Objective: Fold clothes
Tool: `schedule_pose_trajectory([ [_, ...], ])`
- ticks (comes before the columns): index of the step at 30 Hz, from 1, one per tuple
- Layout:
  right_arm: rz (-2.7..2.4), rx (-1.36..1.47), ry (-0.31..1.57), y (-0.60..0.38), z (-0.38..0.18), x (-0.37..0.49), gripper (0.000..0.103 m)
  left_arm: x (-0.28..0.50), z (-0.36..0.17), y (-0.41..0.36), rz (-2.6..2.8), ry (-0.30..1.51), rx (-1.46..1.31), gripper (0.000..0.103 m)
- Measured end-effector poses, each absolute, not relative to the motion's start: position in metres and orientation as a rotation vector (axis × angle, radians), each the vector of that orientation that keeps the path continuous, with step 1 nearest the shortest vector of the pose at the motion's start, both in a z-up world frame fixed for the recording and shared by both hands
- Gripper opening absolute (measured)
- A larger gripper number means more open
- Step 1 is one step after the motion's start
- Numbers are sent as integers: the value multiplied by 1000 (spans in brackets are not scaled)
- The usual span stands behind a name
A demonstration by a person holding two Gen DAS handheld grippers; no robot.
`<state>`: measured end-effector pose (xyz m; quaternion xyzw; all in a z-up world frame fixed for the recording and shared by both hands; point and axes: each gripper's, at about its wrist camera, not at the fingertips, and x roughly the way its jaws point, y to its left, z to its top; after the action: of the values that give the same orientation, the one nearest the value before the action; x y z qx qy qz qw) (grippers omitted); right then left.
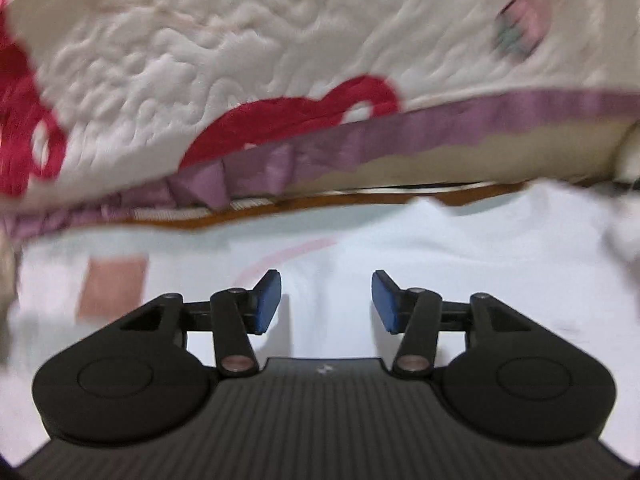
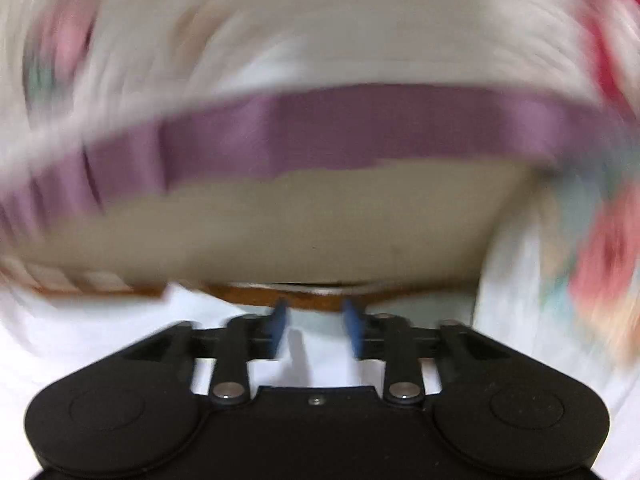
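- We hold both tools released: left tool (image 1: 326,300) and right tool (image 2: 315,330) hover empty over the pale white garment (image 1: 440,248).
- Next step, we judge: reaching its 12 o'clock edge by the quilted cream bedspread with purple trim (image 1: 240,40).

The right wrist view was smeared by motion throughout: the quilt (image 2: 320,32) above the purple trim (image 2: 340,128) had lost its stitching to streaks, and a pink-and-teal patch (image 2: 600,256) at the right edge could not be made out as any definite thing. In the left wrist view, the quilt (image 1: 240,40) ran off the top and both sides, its red motif (image 1: 288,116) cut at the left. A pinkish rectangle (image 1: 112,288) on the white garment (image 1: 440,248) was too blurred to identify. Both claw bodies were cropped by the bottom edge.
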<state>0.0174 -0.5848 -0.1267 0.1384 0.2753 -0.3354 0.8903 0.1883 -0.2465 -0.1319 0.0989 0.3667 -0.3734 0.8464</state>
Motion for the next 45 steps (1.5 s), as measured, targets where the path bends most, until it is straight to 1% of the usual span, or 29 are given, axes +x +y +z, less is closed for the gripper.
schedule_pose_trajectory([
  [2, -667, 381, 540, -588, -114, -43, 52, 161, -126, -228, -862, 827, 165, 51],
  [5, -669, 435, 578, -591, -110, -123, 51, 118, -131, -219, -944, 896, 175, 51],
  [7, -669, 492, 605, -597, -114, -168, 46, 93, -139, -219, -990, 943, 202, 51],
  [8, -667, 523, 614, -597, -118, -184, 41, 85, -142, -220, -1005, 968, 212, 51],
  [10, -655, 584, 616, -590, -127, -205, 41, 70, -149, -222, -1017, 1020, 226, 51],
  [13, -651, 653, 626, -578, -147, -212, 42, 57, -153, -218, -1012, 1068, 249, 52],
  [15, -644, 705, 609, -578, -156, -209, 44, 51, -154, -210, -1021, 1078, 271, 56],
  [17, -622, 753, 602, -578, -163, -201, 45, 47, -157, -203, -1035, 1085, 319, 57],
  [19, -642, 714, 619, -574, -167, -189, 45, 41, -160, -194, -1033, 1067, 381, 57],
  [20, -678, 655, 631, -572, -168, -183, 28, 38, -161, -189, -1032, 1051, 407, 57],
  [21, -714, 595, 642, -569, -168, -178, 4, 35, -161, -185, -1032, 1036, 416, 57],
  [24, -782, 570, 620, -572, -174, -181, 2, 28, -164, -175, -1032, 992, 429, 57],
  [28, -836, 358, 681, -556, -172, -169, 4, 17, -163, -174, -1039, 942, 513, 57],
  [29, -895, 307, 713, -554, -172, -166, 2, 19, -160, -173, -1023, 941, 506, 57],
  [30, -975, 245, 759, -554, -174, -165, 4, 21, -157, -171, -1007, 939, 497, 57],
  [31, -1011, 252, 755, -553, -170, -171, 4, 23, -151, -167, -988, 921, 478, 57],
  [32, -1026, 289, 728, -550, -165, -179, 6, 25, -143, -161, -975, 885, 463, 57],
  [33, -1041, 327, 701, -548, -159, -187, 14, 27, -134, -155, -952, 837, 450, 57],
  [35, -946, 408, 629, -536, -145, -197, 14, 36, -115, -138, -864, 746, 411, 57],
  [36, -887, 398, 626, -528, -139, -193, 19, 43, -108, -128, -817, 721, 372, 57],
  [38, -778, 345, 637, -510, -130, -180, 23, 57, -92, -104, -705, 677, 273, 57],
  [39, -728, 313, 644, -500, -126, -171, 31, 63, -86, -89, -637, 660, 217, 57],
  [41, -628, 280, 653, -482, -124, -150, 39, 74, -77, -61, -503, 633, 120, 60],
  [45, -425, 301, 653, -444, -128, -112, 39, 87, -70, -5, -259, 616, -33, 60],
])
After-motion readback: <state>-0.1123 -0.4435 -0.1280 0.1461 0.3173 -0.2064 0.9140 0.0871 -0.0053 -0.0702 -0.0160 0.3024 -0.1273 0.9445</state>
